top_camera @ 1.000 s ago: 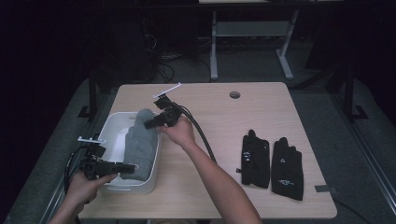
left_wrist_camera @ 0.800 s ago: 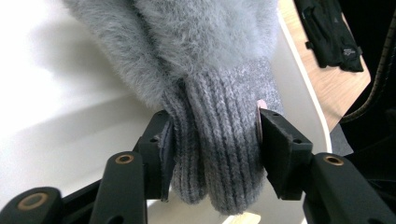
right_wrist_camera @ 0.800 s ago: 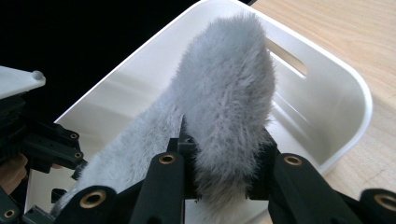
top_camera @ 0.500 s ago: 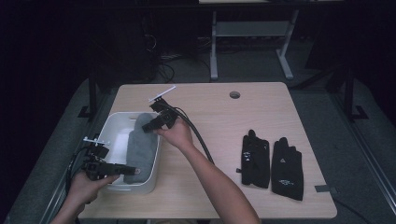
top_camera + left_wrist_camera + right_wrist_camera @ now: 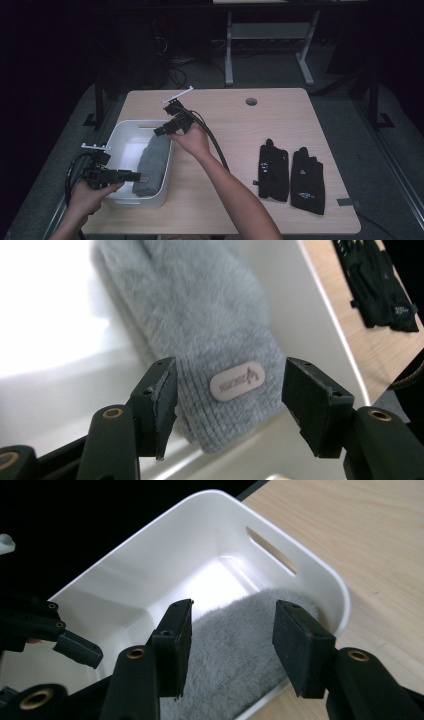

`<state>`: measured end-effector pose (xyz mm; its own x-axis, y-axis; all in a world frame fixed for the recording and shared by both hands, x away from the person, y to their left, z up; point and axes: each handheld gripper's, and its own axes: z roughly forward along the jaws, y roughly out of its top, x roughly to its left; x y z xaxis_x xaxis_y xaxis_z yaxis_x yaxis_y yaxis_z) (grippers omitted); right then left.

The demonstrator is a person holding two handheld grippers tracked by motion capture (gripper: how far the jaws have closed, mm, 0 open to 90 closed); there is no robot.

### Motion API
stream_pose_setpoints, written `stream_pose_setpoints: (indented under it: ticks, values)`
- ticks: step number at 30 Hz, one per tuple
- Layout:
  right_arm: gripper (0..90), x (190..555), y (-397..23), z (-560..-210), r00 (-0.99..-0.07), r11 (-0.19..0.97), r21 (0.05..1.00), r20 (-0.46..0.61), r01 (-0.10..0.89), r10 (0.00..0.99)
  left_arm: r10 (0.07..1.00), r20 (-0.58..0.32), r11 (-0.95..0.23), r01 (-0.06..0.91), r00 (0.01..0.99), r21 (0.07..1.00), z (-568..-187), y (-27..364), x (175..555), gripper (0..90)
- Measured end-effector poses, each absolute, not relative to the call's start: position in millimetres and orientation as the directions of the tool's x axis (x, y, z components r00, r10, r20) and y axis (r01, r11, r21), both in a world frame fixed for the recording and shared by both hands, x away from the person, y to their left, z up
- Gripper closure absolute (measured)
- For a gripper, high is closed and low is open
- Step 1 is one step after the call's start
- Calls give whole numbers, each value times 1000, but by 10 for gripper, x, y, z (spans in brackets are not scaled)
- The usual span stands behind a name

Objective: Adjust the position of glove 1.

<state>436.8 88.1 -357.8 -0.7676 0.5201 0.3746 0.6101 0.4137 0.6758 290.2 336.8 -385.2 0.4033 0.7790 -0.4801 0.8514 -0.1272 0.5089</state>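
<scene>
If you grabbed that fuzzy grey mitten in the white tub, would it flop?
Probably yes: the grey mitten looks soft and fuzzy, lying slumped against the white tub wall. It likely weighs little. Its knit cuff should grip well, not slip.

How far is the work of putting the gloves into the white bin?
One grey fuzzy mitten already lies inside the white bin. Both the left gripper and the right gripper have just been opening; neither presses on the mitten, so nothing is in hand. The two black gloves lie on the table, probably next.
</scene>
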Motion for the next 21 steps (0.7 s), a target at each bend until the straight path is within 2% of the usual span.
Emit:
stream_pose_setpoints:
  ticks: [21]
  values:
    - [446, 4351, 530, -3387, -759, 383, 696, 366, 607, 539, 741, -474, -153, 807, 475, 570, -3632, 3181, 2944, 388]
